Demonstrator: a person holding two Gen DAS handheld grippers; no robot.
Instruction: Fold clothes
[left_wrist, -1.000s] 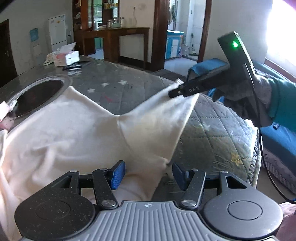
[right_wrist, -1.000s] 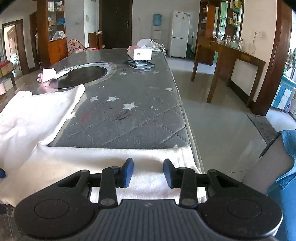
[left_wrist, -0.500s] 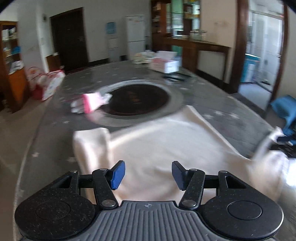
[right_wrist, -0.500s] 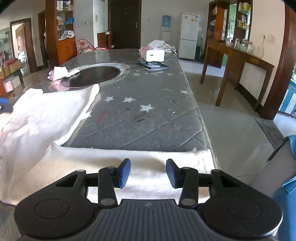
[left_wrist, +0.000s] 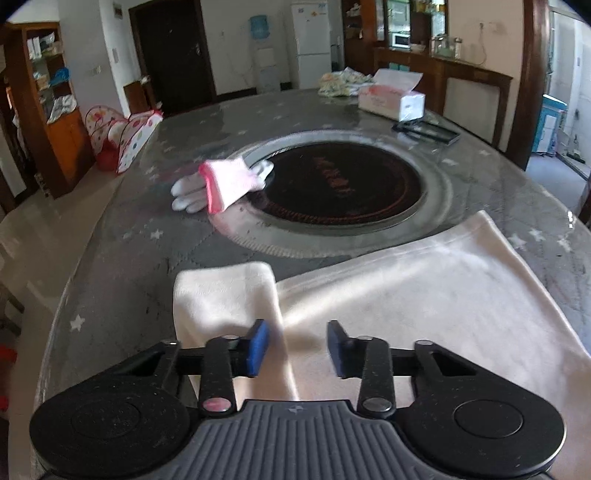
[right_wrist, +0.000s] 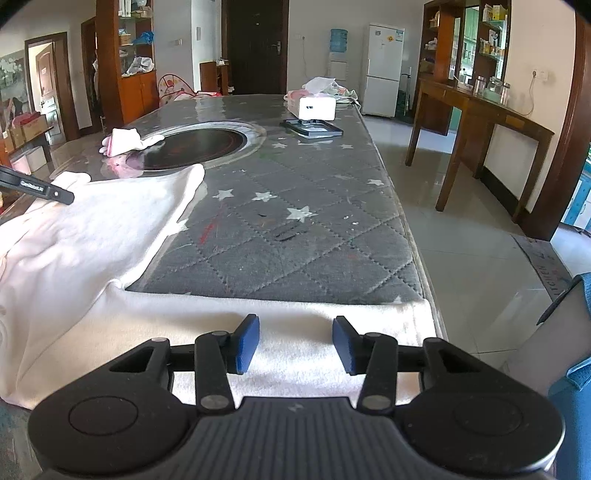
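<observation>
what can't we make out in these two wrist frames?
- Left wrist: near part of the cream garment, hidden by the left gripper body.
- Right wrist: garment's left side, cut by frame edge; sleeve end behind the right gripper.
- Writing on the dark round inset: too blurred.

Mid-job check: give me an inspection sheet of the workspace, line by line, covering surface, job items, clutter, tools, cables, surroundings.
Surface: grey quilted star-print cover on a long table, round dark inset in it.
Job's things: cream garment spread flat, one sleeve stretched along the near edge.
Clutter: pink-and-white gloves, tissue box, black tray, patterned cloth at the far end.
Grippers: left tool open over the garment; right tool open over the sleeve.
Cables: nothing seen.
Surroundings: white fridge, wooden side table, tiled floor.
</observation>
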